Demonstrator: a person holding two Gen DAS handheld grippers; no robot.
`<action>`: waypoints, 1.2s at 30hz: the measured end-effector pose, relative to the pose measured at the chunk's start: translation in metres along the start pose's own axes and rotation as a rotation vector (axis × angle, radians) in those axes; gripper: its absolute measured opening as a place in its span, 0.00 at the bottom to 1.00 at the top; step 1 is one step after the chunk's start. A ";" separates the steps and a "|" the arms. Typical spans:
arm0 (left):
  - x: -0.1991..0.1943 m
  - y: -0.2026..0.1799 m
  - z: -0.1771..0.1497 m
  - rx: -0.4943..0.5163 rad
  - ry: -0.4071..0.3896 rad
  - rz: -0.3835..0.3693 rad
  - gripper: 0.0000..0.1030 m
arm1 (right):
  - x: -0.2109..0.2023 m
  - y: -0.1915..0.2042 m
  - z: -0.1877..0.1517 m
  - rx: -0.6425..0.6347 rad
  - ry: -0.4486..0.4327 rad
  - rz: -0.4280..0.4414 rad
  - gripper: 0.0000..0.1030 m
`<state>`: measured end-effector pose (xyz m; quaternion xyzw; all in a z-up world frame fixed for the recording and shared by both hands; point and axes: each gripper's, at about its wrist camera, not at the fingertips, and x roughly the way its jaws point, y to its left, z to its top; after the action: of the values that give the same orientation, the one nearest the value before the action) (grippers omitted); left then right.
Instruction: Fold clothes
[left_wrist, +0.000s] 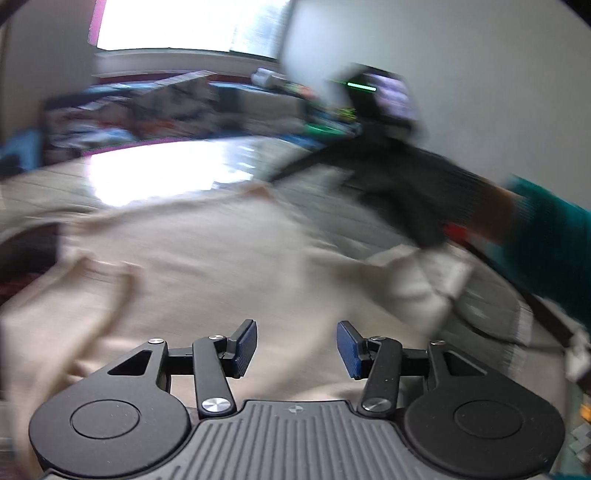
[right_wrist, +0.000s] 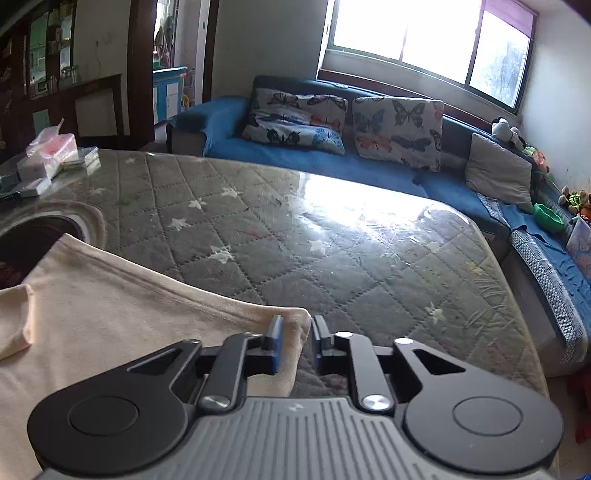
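The left gripper (left_wrist: 296, 345) hangs over the cream garment (left_wrist: 207, 266) with its blue-padded fingers (left_wrist: 244, 346) spread wide and nothing between them. Its view is smeared by motion blur. Cloth fills the space ahead of and below those fingers, with a loose fold running off to the gripper's left. Ahead and to its right, the other tool's dark body shows, held by a hand in a teal sleeve (left_wrist: 550, 240), with a bunched corner of the pale fabric hanging just beneath it.

The right gripper (right_wrist: 297, 341) is nearly closed, and the garment's corner (right_wrist: 295, 325) sits between its pads. The left pad (right_wrist: 275, 345) presses against the cloth; whether the right pad touches it cannot be told, since a thin gap seems to remain. From that pinched corner the garment (right_wrist: 110, 321) spreads back and to the gripper's left, its hemmed edge running diagonally away, with a short sleeve folded at the far left.

The cloth lies on a grey quilted table cover (right_wrist: 295, 240) with pale stars, under a glossy clear sheet that reflects the window. Ahead of the right gripper the cover is bare. Far ahead to its left lie plastic-wrapped packets (right_wrist: 55, 151). Beyond the table's far edge runs a blue sofa (right_wrist: 288, 155) carrying two butterfly-print cushions (right_wrist: 399, 129), with a grey cushion (right_wrist: 498, 170) further right, then soft toys and a green bowl (right_wrist: 548, 218) at the far right. A bright window (right_wrist: 424, 37) stands above the sofa.
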<state>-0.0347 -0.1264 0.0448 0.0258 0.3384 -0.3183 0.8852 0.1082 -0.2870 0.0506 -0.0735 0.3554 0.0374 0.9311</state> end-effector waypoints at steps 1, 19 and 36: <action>0.000 0.005 0.003 -0.010 -0.009 0.057 0.50 | -0.007 0.002 -0.002 -0.006 -0.004 0.012 0.24; 0.060 0.061 0.020 0.034 0.015 0.383 0.19 | -0.080 0.076 -0.062 -0.182 -0.025 0.181 0.35; -0.101 0.149 0.001 -0.340 -0.263 0.541 0.04 | -0.097 0.092 -0.089 -0.186 -0.001 0.181 0.35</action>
<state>-0.0052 0.0471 0.0821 -0.0747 0.2506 -0.0118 0.9651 -0.0334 -0.2126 0.0395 -0.1273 0.3551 0.1539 0.9132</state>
